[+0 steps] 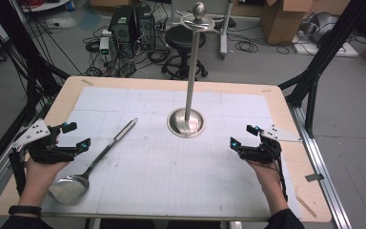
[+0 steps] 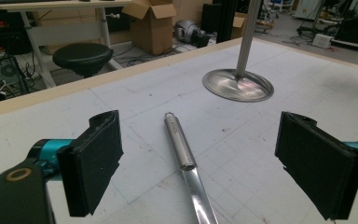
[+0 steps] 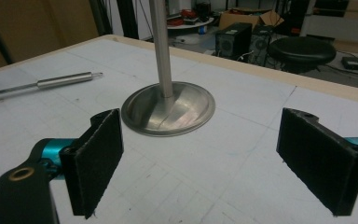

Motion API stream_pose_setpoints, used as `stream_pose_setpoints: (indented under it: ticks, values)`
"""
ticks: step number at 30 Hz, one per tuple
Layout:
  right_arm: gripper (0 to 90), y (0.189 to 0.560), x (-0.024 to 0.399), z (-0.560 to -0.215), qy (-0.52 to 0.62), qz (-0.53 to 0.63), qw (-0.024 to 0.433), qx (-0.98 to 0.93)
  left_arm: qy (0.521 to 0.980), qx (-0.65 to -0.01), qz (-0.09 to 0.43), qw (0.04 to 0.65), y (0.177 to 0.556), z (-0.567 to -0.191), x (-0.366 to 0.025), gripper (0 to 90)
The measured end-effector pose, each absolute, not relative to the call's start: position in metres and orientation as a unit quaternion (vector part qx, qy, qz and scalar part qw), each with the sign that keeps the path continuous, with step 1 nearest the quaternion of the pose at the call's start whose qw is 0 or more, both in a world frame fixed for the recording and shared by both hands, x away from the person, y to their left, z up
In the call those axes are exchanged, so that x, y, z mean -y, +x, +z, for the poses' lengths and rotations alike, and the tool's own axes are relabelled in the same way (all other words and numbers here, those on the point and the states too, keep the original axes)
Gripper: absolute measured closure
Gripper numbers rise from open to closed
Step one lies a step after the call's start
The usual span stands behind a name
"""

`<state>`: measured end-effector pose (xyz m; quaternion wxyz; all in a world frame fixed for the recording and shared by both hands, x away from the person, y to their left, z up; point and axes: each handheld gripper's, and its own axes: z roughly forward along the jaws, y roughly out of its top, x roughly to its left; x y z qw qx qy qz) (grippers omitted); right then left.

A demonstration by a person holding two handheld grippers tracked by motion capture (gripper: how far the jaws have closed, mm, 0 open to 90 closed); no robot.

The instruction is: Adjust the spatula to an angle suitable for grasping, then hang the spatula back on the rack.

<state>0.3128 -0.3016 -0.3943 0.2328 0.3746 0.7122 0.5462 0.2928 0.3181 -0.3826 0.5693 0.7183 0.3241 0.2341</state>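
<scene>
A steel ladle lies flat on the white mat, its bowl near the front left and its handle pointing toward the stand. A metal stand with a round base and a tall pole rises at the table's middle. My left gripper is held at the left, just left of the ladle's handle, jaws open and empty; the left gripper view has the handle running between and beyond them. My right gripper hovers at the right, open and empty, facing the stand's base.
The wooden table carries a white gridded mat. Behind it on the floor are a black stool, computer towers, cables and cardboard boxes. Black frame struts stand at both sides.
</scene>
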Motion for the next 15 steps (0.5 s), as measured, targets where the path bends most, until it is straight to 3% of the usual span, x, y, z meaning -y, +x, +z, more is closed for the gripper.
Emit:
stream_pose_setpoints:
  ticks: [10,15]
  values:
    - [13.8,0.3124,0.3013,-0.3939,0.373,0.548,0.235,-0.711,0.716,-0.327,0.234,0.570,0.2926,-0.3816,-0.3192,15.1]
    - [13.8,0.3120,0.3014,-0.3934,0.370,0.550,0.236,-0.710,0.714,-0.335,0.236,0.567,0.2928,-0.3799,-0.3185,9.8]
